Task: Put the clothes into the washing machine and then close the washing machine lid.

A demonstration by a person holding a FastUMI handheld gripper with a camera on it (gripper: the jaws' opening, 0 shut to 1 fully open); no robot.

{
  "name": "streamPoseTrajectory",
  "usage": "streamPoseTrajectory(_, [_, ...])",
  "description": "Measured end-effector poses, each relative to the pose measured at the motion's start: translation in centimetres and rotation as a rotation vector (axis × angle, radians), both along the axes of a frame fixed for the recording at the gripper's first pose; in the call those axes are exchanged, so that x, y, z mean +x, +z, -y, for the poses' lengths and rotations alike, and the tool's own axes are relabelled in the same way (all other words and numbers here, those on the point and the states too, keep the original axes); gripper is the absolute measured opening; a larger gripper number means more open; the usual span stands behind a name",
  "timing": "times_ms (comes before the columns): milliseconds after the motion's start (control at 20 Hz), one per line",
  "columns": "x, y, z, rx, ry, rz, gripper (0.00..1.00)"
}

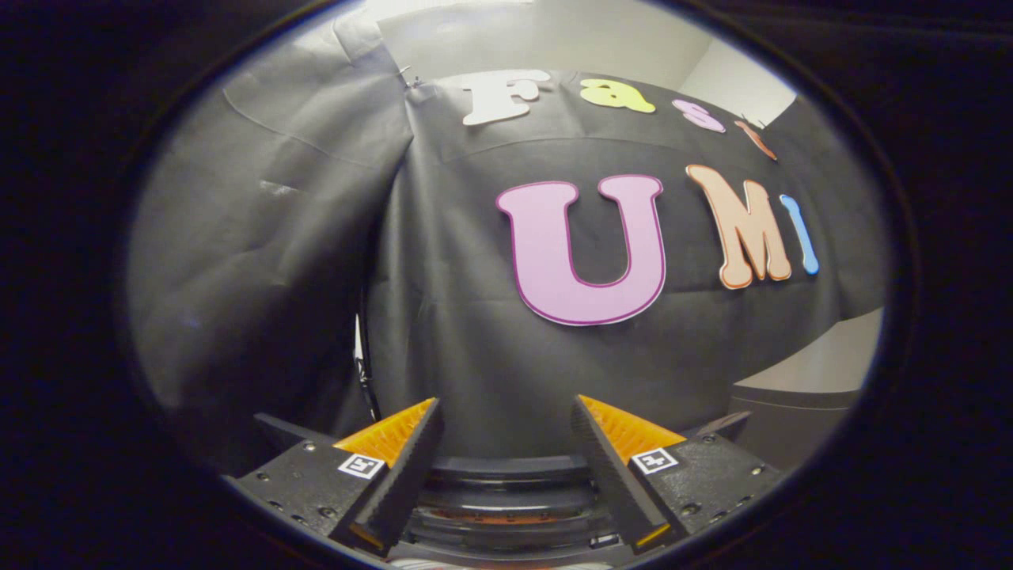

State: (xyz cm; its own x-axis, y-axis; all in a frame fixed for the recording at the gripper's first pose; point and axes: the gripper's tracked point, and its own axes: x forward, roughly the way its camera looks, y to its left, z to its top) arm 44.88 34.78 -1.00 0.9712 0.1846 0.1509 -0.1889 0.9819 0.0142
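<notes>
**Jaws wide and empty, raised toward the booth wall**

The black cloth wall (475, 332) took up nearly everything ahead, hanging in soft folds, with a seam or gap running down it to the left of the fingers. Above its top edge sat a pale ceiling or room wall (554, 39). Off to the right, beyond the right finger, a grey surface (815, 372) stuck out from under the cloth, with a darker front face below it.

Down low, between the two fingers and just ahead of them, lay a dark rounded rim (506, 491) with ringed ridges. That looked like the top of the washing machine, though so little of it showed that I could not be sure. Whether its lid was up or down I could not tell. The clothes were nowhere I could place them.

And the gripper (506, 443): jaws spread well apart, nothing between them, each finger touching nothing, both pointed at the cloth.
</notes>
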Motion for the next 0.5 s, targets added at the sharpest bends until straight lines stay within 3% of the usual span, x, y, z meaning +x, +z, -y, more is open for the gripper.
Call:
streamPoseTrajectory(100, [0.1, -0.7, 0.5, 0.005, -0.010, -0.012, 0.98])
streamPoseTrajectory(150, [1.2, -4.0, 0.4, 0.000, -0.011, -0.160, 0.96])
streamPoseTrajectory(200, [0.6, -8.9, 0.3, -0.006, 0.013, -0.407, 0.95])
streamPoseTrajectory(250, [-1.2, -12.0, 0.2, 0.021, 0.051, -0.572, 0.96])
streamPoseTrajectory(400, [0.1, -9.5, -0.4, 0.204, 0.062, -0.498, 0.97])
streamPoseTrajectory(500, [0.1, -10.1, -0.2, 0.103, 0.065, -0.499, 0.96])
